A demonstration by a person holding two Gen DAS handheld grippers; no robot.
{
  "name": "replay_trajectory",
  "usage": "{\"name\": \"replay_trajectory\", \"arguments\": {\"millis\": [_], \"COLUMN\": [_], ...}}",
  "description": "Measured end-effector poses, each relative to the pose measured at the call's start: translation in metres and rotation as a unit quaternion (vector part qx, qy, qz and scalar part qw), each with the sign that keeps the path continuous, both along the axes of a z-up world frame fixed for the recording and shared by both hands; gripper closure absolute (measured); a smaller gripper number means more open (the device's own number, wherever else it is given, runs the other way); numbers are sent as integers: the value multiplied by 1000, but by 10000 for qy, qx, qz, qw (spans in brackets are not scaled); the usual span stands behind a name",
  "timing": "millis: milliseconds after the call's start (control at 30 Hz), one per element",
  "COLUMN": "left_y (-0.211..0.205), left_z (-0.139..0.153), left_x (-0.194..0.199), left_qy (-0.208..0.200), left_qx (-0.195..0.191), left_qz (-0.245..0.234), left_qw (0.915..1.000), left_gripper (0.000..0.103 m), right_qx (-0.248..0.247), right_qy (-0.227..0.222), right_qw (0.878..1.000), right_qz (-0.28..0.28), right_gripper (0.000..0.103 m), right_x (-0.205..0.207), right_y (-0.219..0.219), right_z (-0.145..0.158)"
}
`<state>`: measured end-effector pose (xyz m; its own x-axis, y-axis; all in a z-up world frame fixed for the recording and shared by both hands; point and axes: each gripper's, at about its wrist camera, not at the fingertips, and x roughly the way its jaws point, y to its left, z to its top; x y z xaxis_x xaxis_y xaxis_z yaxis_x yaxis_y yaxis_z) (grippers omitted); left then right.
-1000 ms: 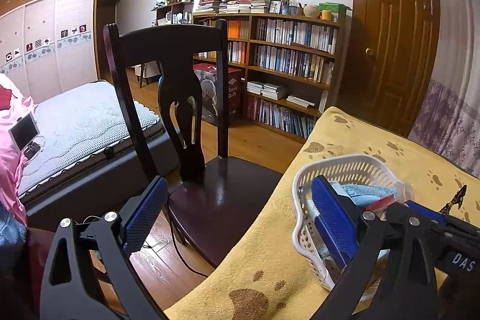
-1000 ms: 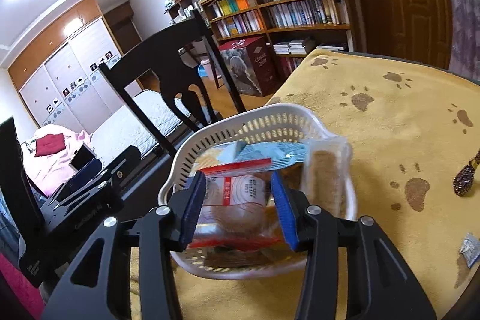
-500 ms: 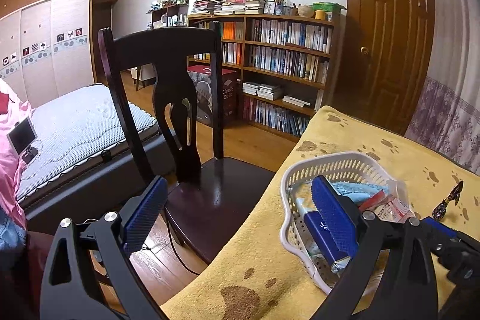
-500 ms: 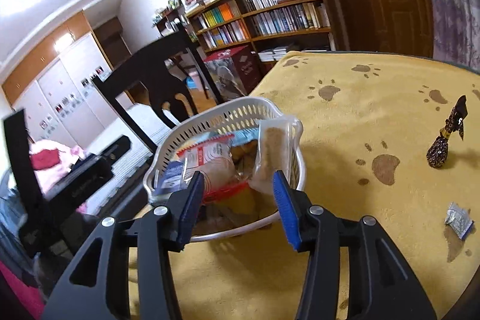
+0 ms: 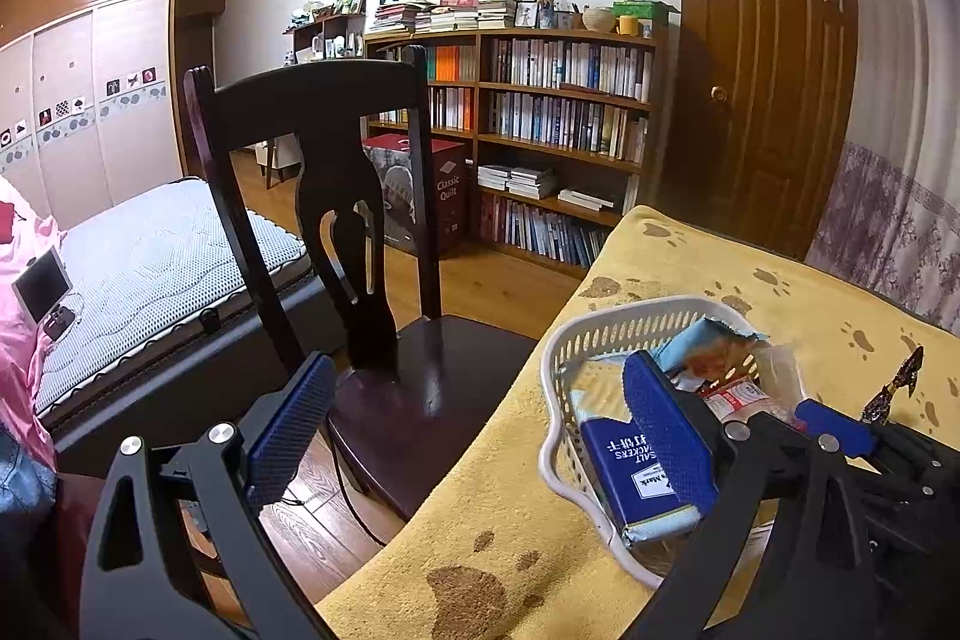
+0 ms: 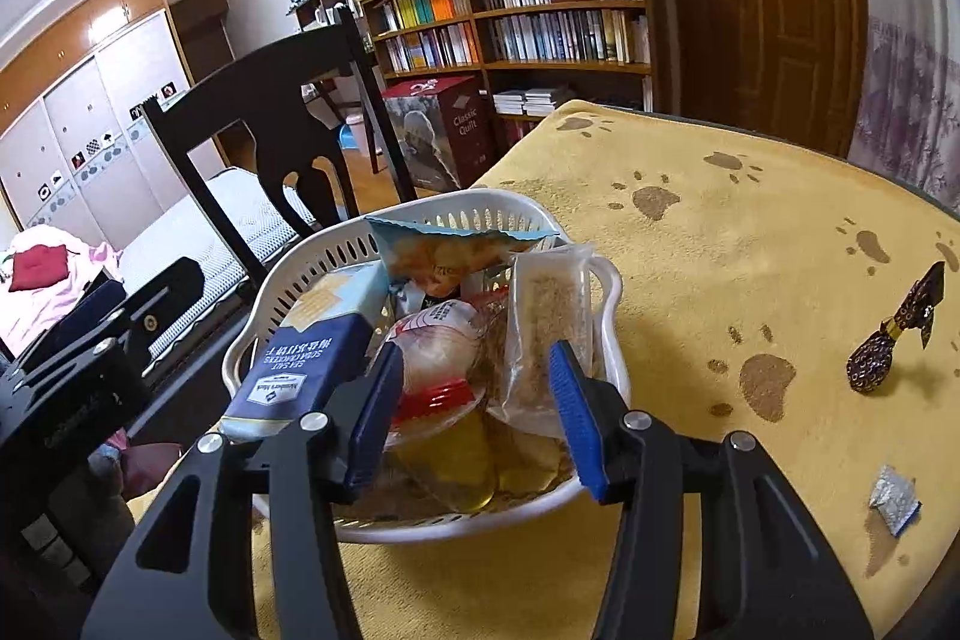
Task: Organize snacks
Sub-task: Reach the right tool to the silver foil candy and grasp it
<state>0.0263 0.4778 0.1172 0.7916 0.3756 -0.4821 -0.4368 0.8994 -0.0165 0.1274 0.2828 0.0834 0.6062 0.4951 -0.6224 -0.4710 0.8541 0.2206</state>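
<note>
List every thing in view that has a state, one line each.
left tongs: open, empty.
right tongs: open, empty.
basket: upright, full of snacks.
cracker pack: sealed, in basket.
silver wrapper: loose on cloth.
door: closed.
chair: unoccupied.

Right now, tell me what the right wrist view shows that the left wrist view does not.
Only the right wrist view shows the small silver packet lying on the yellow cloth, the clear packet with a brown bar leaning on the basket's side, and the open right gripper over the snacks.

Only the left wrist view shows the chair seat, the white device on the bed, and the open left gripper.

Both show the white basket, the blue cracker pack, the dark ornament and the bookshelf.
</note>
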Motion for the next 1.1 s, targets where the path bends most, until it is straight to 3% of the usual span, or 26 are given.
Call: {"name": "replay_trajectory", "arguments": {"millis": [333,667,1100], "left_y": [-10,-30,-50], "left_z": [0,1,3], "left_x": [0,1,7], "left_qy": [0,27,67], "left_qx": [36,105,140], "left_qz": [-89,-300,-513], "left_qw": [10000,9995,9986], "left_gripper": [4,3,3], "right_qx": [464,558,18], "right_qy": [-171,18,207], "right_qw": [9988,9968,9895], "right_qz": [-51,-567,-1430], "right_gripper": [52,52,52], "right_x": [-19,-31,-27], "right_y": [-24,-75,-168], "right_z": [14,-5,-38]}}
